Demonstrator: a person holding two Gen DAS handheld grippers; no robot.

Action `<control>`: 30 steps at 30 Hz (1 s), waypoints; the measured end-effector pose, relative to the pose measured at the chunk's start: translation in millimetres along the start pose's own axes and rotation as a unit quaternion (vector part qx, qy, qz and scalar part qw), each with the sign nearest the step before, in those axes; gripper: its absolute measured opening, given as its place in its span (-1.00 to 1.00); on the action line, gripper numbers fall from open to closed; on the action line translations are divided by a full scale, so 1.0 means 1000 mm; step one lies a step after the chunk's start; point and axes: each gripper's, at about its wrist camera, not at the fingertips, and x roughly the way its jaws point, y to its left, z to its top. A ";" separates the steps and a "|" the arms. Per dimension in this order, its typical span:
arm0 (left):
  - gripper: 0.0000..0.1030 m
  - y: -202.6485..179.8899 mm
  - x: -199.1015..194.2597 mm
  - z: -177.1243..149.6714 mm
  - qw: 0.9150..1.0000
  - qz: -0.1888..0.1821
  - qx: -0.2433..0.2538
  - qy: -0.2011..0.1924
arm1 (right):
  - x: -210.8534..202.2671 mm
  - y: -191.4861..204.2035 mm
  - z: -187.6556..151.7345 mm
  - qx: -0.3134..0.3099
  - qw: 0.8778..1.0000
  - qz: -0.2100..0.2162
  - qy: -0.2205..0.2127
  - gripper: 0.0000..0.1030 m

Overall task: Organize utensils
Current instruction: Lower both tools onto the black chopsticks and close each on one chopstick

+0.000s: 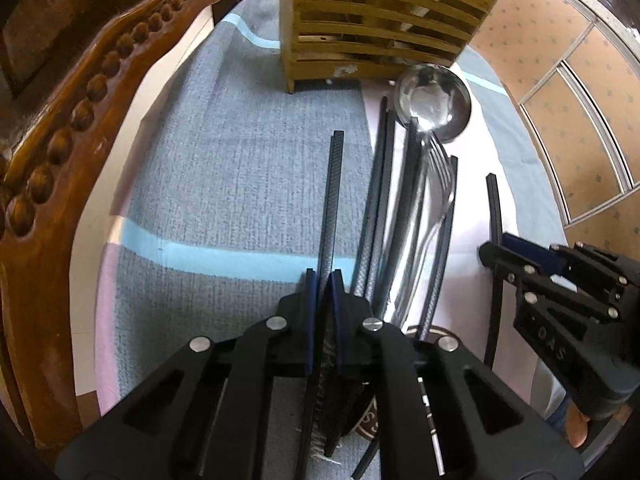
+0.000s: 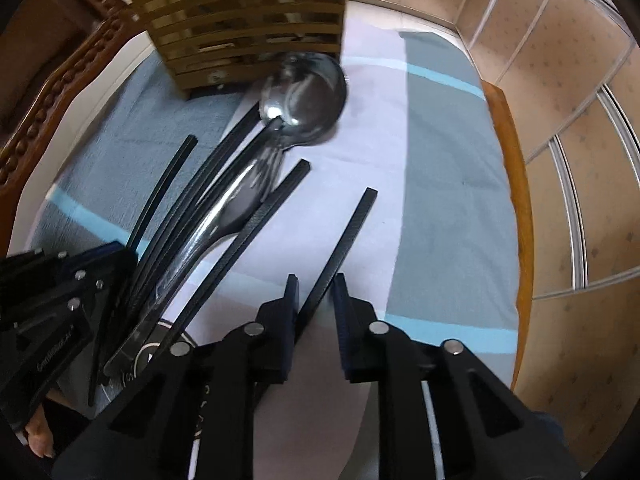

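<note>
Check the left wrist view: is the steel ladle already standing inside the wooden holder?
No, the ladle lies on the cloth in front of the wooden holder, among the black chopsticks.

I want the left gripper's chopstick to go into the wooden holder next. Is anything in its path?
Nothing visible blocks it. From the chopstick in the left gripper, bare cloth runs up to the wooden holder. The ladle, fork and other chopsticks lie off to its right.
</note>
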 end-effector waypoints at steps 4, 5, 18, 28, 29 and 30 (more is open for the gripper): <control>-0.82 0.011 -0.003 0.002 1.000 0.021 -0.014 -0.006 | -0.001 -0.005 -0.001 0.000 0.999 0.037 0.010 -0.66; -0.82 0.013 -0.004 0.002 1.000 0.018 -0.015 -0.005 | -0.002 -0.008 -0.002 0.001 0.999 0.045 0.014 -0.66; -0.35 0.001 0.009 0.030 1.000 0.003 -0.018 0.005 | 0.003 -0.073 -0.004 0.051 0.995 0.070 0.048 -0.48; -0.33 -0.018 0.038 0.082 0.997 0.076 0.030 0.002 | 0.019 -0.081 0.035 0.073 0.996 0.006 0.043 -0.47; -0.33 -0.018 0.039 0.085 0.997 0.074 0.030 0.003 | 0.020 -0.079 0.038 0.071 0.997 0.000 0.044 -0.47; -0.33 -0.019 0.040 0.087 0.997 0.073 0.029 0.002 | 0.022 -0.079 0.040 0.070 0.997 -0.004 0.046 -0.47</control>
